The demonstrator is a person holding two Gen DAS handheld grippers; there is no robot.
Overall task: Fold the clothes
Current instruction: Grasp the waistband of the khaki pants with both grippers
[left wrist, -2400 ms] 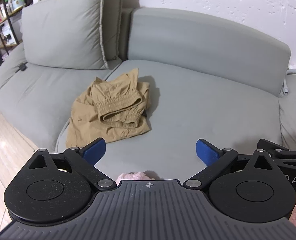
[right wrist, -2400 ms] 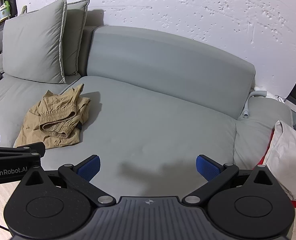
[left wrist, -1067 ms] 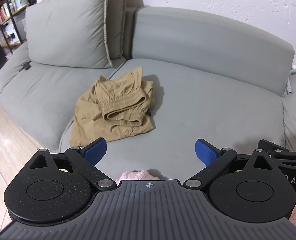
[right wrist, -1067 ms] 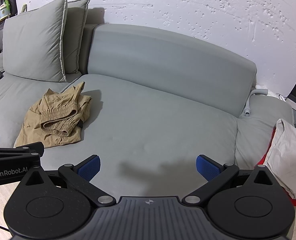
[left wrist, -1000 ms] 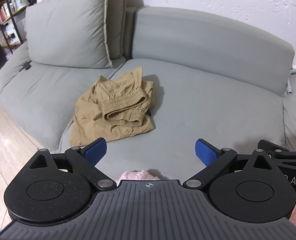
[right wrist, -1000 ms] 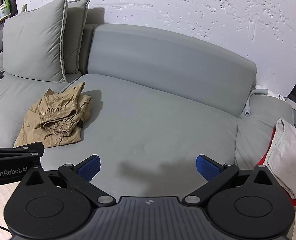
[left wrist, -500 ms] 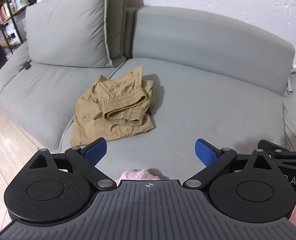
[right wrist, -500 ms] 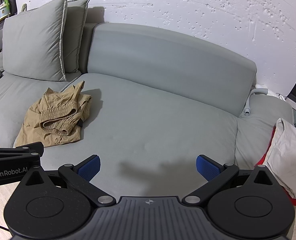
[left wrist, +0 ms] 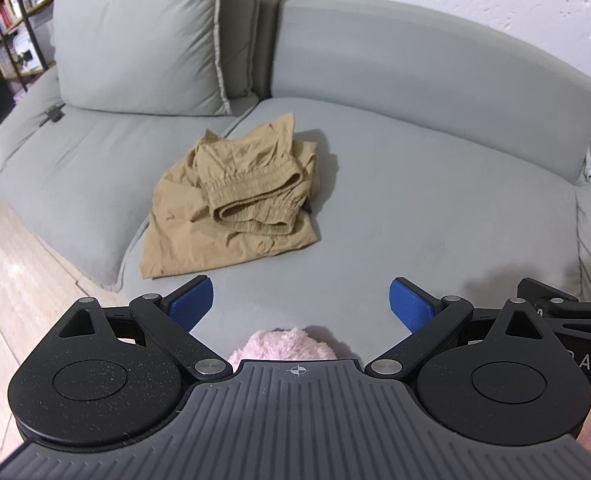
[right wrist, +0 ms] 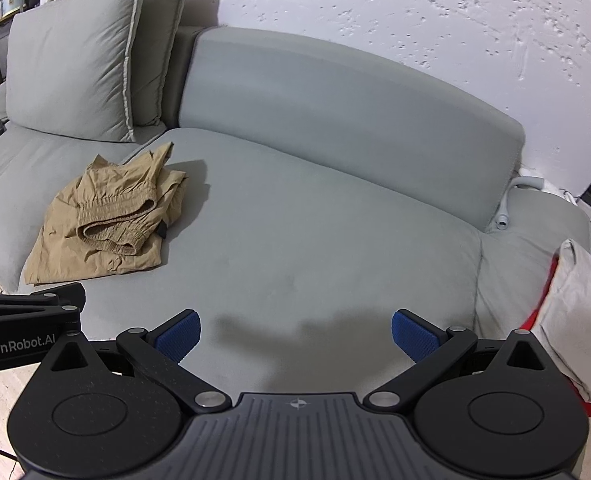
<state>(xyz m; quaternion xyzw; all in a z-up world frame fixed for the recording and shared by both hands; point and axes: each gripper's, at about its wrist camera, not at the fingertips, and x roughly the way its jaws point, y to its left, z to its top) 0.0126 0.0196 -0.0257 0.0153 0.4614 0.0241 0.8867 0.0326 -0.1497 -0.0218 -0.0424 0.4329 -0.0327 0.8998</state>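
Nothing moved; both tools gape empty; pink fabric [left wrist: 283, 346] mostly hidden beneath left tool [left wrist: 301, 306].

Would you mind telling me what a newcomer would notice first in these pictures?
The tan garment stands out, lying crumpled on the grey sofa near the seam between two seat cushions. Both grippers, left and right, are open and empty short of it. A pale cloth over something red sits at the sofa's right end.
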